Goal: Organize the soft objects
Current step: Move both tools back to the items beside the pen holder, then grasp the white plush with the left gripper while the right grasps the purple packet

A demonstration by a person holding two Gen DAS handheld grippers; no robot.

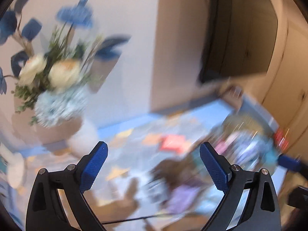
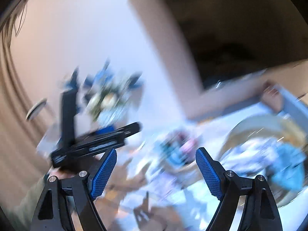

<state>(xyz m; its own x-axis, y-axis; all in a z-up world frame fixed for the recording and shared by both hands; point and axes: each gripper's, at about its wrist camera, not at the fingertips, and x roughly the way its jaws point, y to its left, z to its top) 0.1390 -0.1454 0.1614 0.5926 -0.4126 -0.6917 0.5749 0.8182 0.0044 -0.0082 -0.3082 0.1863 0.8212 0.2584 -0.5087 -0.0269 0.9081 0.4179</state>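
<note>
Both the left tool [image 1: 154, 165] and right tool [image 2: 156, 171] gape wide and empty above the blurred heap of soft toys [image 1: 182, 188] on the desk [image 1: 192, 119], so a careless sweep could topple the flower vase [image 1: 57, 105] at the frame's left.

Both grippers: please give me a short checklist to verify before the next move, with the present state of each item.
1. Left gripper open, nothing between the pads: ok.
2. Right gripper open, nothing held: ok.
3. Pictures sharp enough to choose a soft object: not ok, both are blurred.
4. Basket in view at the right: ok.
5. Flower vase apart from the left gripper: ok.
6. Which object to take next: cannot tell.
</note>
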